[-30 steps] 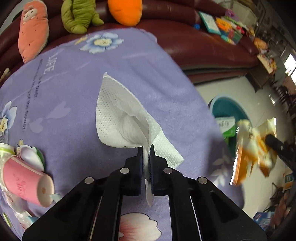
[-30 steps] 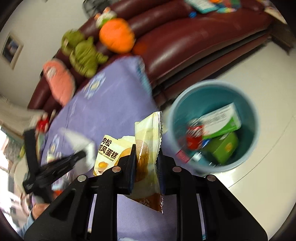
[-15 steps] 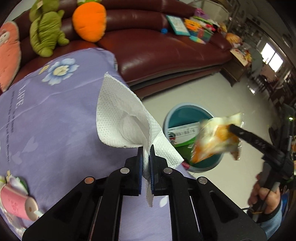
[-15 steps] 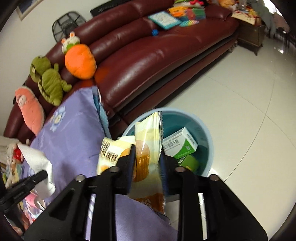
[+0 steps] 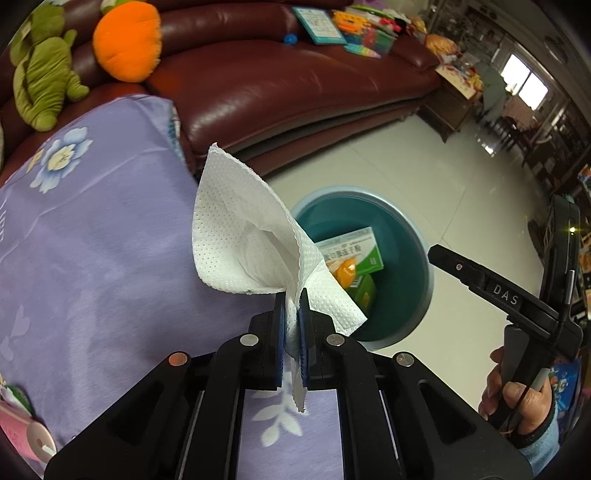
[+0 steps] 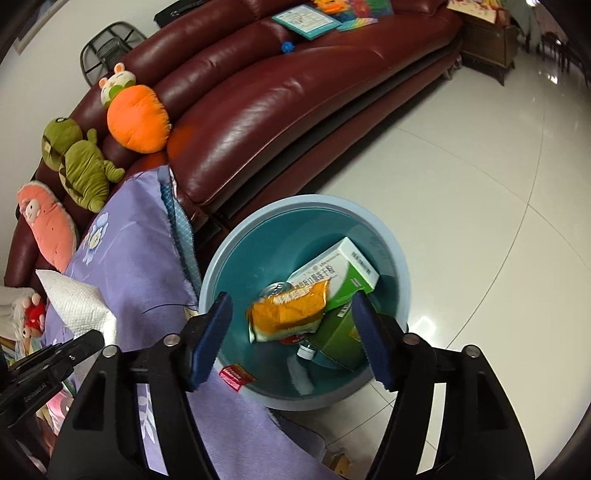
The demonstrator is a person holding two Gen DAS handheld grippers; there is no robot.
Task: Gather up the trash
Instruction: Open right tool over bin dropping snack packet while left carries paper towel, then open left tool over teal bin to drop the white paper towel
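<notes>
Left gripper [image 5: 291, 314]: fingers pinched shut on a white paper towel [image 5: 243, 236], over the near purple-covered bench [image 5: 92, 240]. Bin [image 5: 417, 251]: on the floor just beyond and right of them. Right gripper [image 6: 291, 332]: fingers just spread wide, empty, above the bin; orange wrapper [image 6: 288, 314] lies inside among boxes.

Sofa: we see a dark red leather sofa [image 6: 258, 110] behind the table.
Cloth: our table wears a purple flowered cloth [image 5: 92, 251].
Toys: we count an orange plush [image 6: 138, 118], a green plush [image 6: 79, 166] and a pink plush [image 6: 46, 225] on the sofa.
Floor: we note glossy pale tiles [image 6: 480, 206].
Books: we see colourful booklets [image 5: 321, 26] on the seat.
</notes>
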